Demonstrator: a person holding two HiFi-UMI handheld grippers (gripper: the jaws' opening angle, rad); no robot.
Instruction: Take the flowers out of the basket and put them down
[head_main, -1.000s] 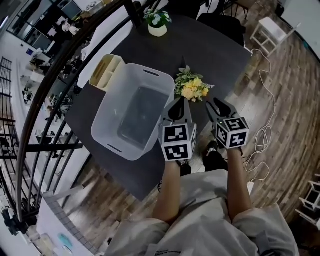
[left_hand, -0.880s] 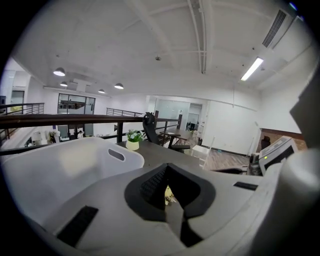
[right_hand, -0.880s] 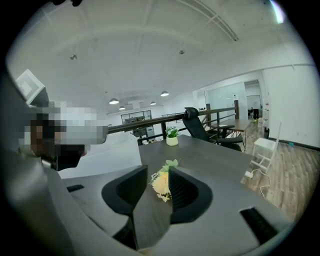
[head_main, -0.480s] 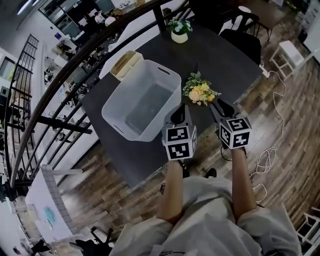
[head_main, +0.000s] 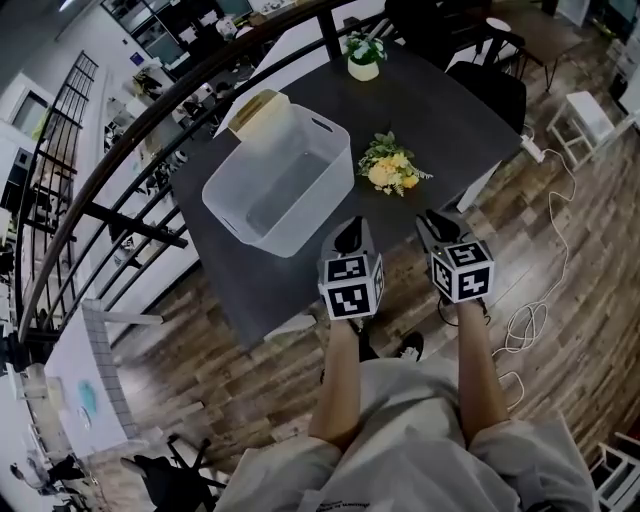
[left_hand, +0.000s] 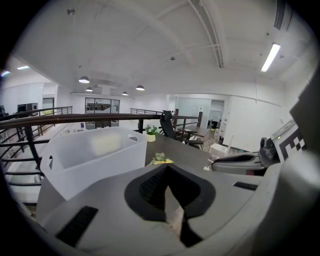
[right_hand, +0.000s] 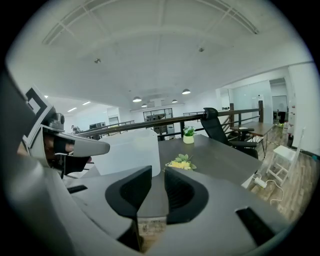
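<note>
Both grippers have pulled back from the flowers toward the person: a second ago they hung over the table beside the bunch, and now they sit at the table's near edge.

At the left of the dark grey rectangular table (head_main: 455, 120) stands one translucent white plastic basket (head_main: 315, 210), nothing showing inside it. One beige plastic container (head_main: 258, 108) is touching its far side. The left gripper (head_main: 349, 228) hovers just off the basket's near corner, its jaws pressed together with nothing between them.

The one bunch of yellow flowers with green leaves (head_main: 388, 172) lies flat on the tabletop, outside the basket and just right of it. It is ahead of both grippers, between their lines, and apart from each. One small green plant in a white pot (head_main: 363, 58) stands upright at the table's far edge.

The right gripper (head_main: 428, 216) holds nothing. Its jaws have just been closing, and a narrow empty gap remains between them.
</note>
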